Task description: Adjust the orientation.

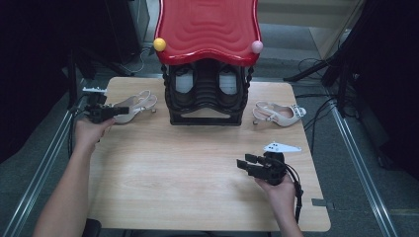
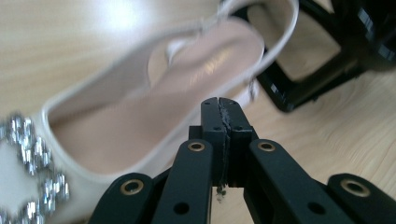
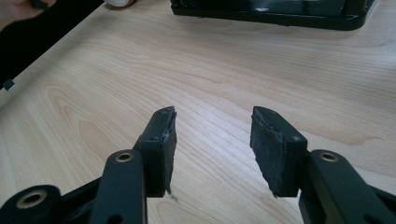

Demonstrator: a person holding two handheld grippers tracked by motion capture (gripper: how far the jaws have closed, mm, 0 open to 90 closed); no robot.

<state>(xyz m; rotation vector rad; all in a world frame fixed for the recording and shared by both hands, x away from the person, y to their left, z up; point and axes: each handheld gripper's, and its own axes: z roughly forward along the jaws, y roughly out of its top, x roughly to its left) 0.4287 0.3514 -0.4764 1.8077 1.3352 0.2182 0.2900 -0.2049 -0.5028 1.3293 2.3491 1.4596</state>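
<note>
A beige slingback shoe [image 1: 136,106] with a sparkly buckle lies at the table's left, beside a black shoe rack [image 1: 206,98]. My left gripper [image 1: 122,109] is at that shoe's near side. In the left gripper view its jaws [image 2: 219,105] are closed together on the near side wall of the shoe [image 2: 140,93], which looks tilted and slightly blurred. The matching shoe [image 1: 279,114] lies to the right of the rack. My right gripper [image 1: 245,162] hovers over bare wood at the front right, its pads [image 3: 212,126] apart with nothing between them.
The rack carries a red wavy top [image 1: 207,29] with a yellow ball [image 1: 159,44] and a pink ball [image 1: 257,47] at its corners. Its base [image 3: 280,11] stands ahead of the right gripper. The wooden table [image 1: 188,173] has metal rails and cables along both sides.
</note>
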